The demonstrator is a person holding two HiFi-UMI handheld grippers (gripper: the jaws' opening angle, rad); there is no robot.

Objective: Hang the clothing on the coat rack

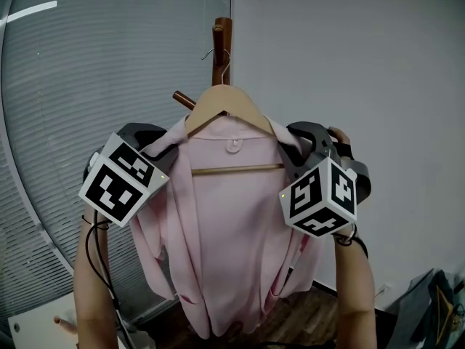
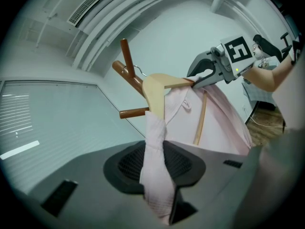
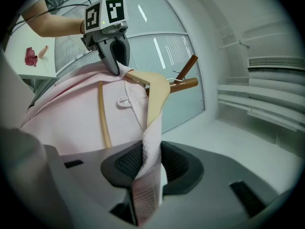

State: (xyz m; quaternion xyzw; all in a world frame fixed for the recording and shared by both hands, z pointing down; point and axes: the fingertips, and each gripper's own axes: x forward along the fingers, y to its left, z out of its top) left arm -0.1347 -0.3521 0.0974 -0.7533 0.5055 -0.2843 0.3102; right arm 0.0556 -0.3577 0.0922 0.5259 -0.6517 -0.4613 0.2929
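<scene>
A pink shirt [image 1: 232, 224] hangs on a wooden hanger [image 1: 221, 100] held up in front of the brown coat rack [image 1: 221, 42]. The hanger's metal hook [image 1: 223, 62] lies against the pole beside a slanted peg [image 1: 183, 99]; I cannot tell whether it rests on a peg. My left gripper [image 1: 168, 145] is shut on the shirt's left shoulder, where a fold of fabric [image 2: 155, 166] runs between its jaws. My right gripper [image 1: 287, 145] is shut on the right shoulder, with fabric [image 3: 150, 171] pinched between its jaws. Each gripper view shows the other gripper at the hanger's far end.
A glass wall with blinds [image 1: 87, 86] curves behind the rack on the left; a plain white wall [image 1: 363, 64] is on the right. A white table [image 1: 33, 327] stands low at the left, and bags [image 1: 429, 304] lie on the wooden floor at the lower right.
</scene>
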